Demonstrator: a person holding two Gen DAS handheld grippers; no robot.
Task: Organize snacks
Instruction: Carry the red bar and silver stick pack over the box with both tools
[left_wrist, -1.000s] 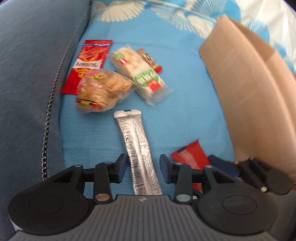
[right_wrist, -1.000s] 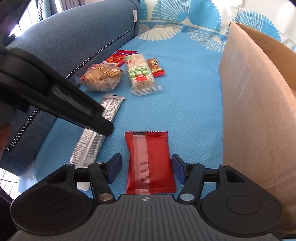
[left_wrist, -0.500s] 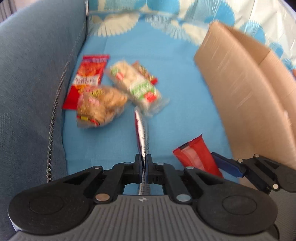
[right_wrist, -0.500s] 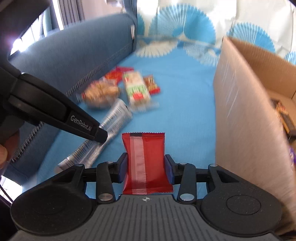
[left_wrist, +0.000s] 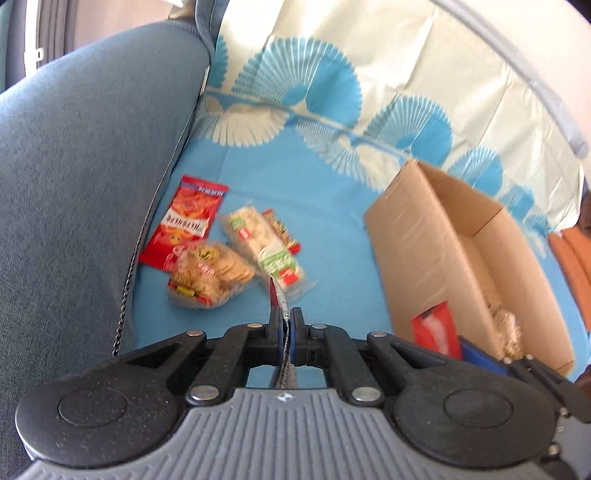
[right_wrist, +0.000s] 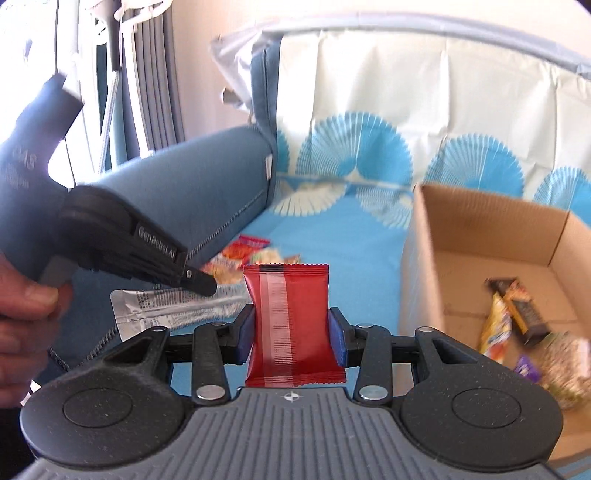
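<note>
Glossy red foil packet (right_wrist: 291, 321), matt cardboard box (right_wrist: 491, 229)

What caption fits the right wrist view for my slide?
Right hand-held gripper clamps a red snack packet beside the open cardboard box; left hand-held gripper grips a silver sachet.

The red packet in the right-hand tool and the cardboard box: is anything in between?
Nothing: in the right wrist view, only bare blue cloth separates the red packet from the cardboard box.

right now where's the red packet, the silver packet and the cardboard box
red packet (right_wrist: 290, 314): right wrist view, middle of its front face
silver packet (right_wrist: 155, 306): right wrist view, its printed flat side
cardboard box (left_wrist: 417, 236): left wrist view, its near outer wall
</note>
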